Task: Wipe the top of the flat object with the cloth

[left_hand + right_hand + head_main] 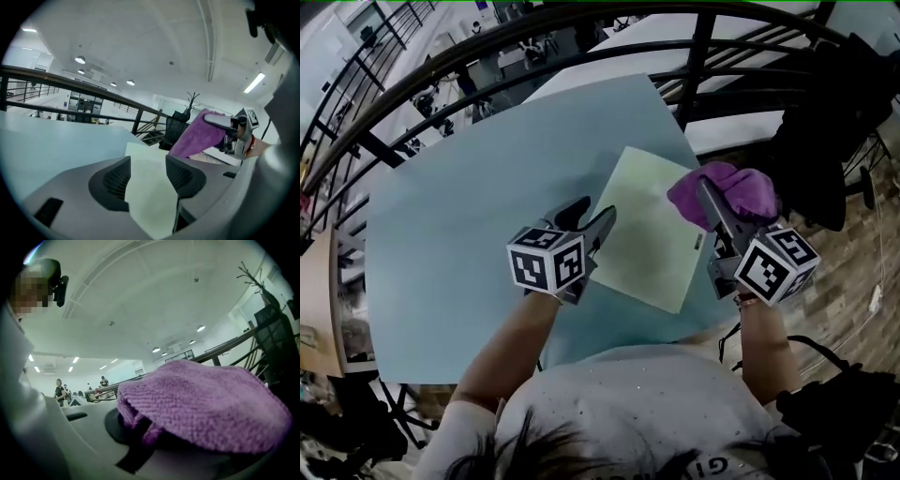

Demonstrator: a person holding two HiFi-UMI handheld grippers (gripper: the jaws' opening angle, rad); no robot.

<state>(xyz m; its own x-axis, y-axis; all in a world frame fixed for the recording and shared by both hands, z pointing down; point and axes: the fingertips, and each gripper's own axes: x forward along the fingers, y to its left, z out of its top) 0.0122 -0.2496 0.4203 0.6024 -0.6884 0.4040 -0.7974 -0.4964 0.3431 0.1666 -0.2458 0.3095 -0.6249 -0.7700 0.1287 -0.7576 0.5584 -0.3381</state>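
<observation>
Purple cloth (727, 190) is clamped in the right hand-held gripper (705, 199) at the right edge of the flat sheet (645, 234) (lying on the desk (459, 234)). The left hand-held gripper (600, 220) is set at the left edge, jaws apart. Wiping strokes across are likely called for next.

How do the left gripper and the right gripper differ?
The left gripper has jaws apart, gripping nothing; the right gripper is clamped on the purple cloth. The left gripper sits at the left edge of the pale green sheet, the right gripper at its right edge. Both carry marker cubes.
</observation>
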